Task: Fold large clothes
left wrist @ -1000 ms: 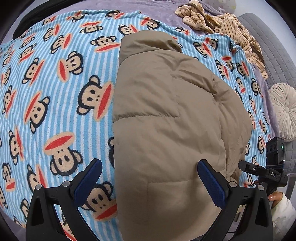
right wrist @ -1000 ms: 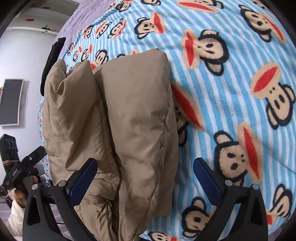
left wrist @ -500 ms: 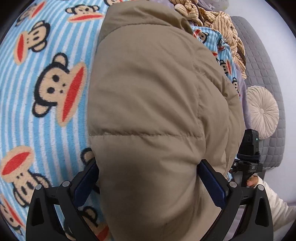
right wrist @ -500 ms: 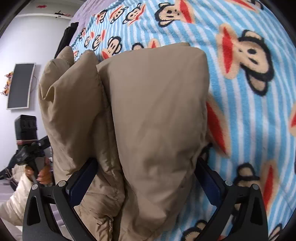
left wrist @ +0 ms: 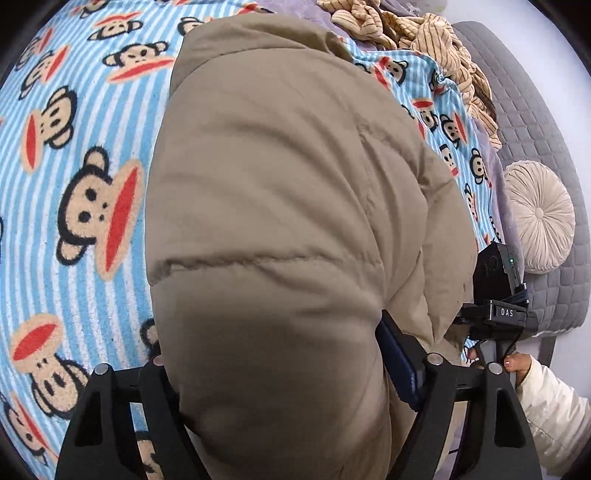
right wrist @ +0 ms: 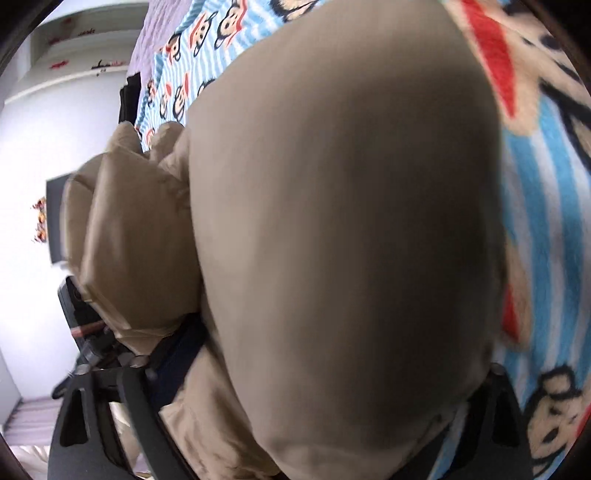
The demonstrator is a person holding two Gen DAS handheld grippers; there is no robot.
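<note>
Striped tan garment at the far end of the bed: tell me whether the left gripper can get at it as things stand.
Probably not yet. The left gripper has just been closing its jaws around the near end of the puffy tan jacket, whose bulk lies between it and the striped tan garment on the monkey blanket.

Jacket [left wrist: 280,206]: plain tan. Blanket [left wrist: 74,258]: blue-and-white stripes, monkey-face print with red mouths. Beyond the jacket, a beige brown-striped garment [left wrist: 424,37]; grey quilted headboard [left wrist: 535,122].
</note>
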